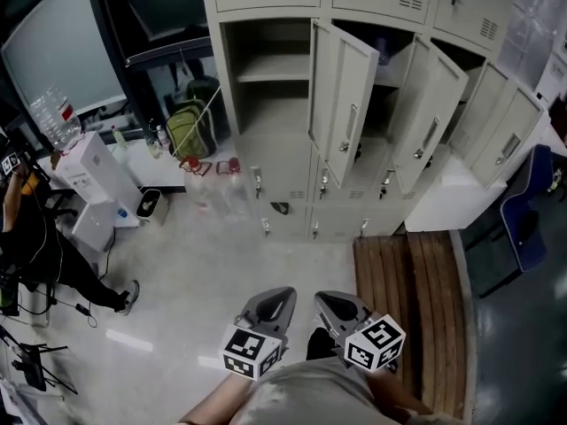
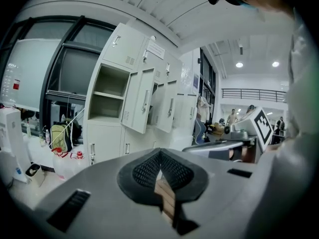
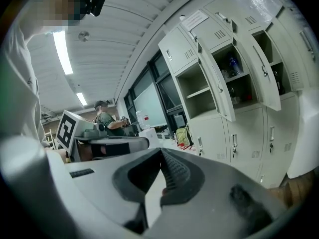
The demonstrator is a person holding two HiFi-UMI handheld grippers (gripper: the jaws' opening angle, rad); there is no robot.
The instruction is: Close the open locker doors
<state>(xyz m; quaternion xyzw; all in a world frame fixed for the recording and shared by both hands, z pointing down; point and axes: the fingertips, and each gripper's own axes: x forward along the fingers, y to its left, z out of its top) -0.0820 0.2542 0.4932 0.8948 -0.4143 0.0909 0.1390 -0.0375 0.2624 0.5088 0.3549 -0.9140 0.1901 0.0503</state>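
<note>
A bank of pale grey lockers stands ahead across the floor. One upper door hangs open beside an empty shelved compartment. To its right a second door is also swung out. Both open doors appear in the left gripper view and the right gripper view. My left gripper and right gripper are held low by my body, side by side, far from the lockers. Both are shut with nothing between the pads.
A wooden bench runs along the floor at the right, just ahead of my right gripper. A water dispenser, a green backpack and plastic bottles sit left of the lockers. A person sits far left. A blue chair stands at the right.
</note>
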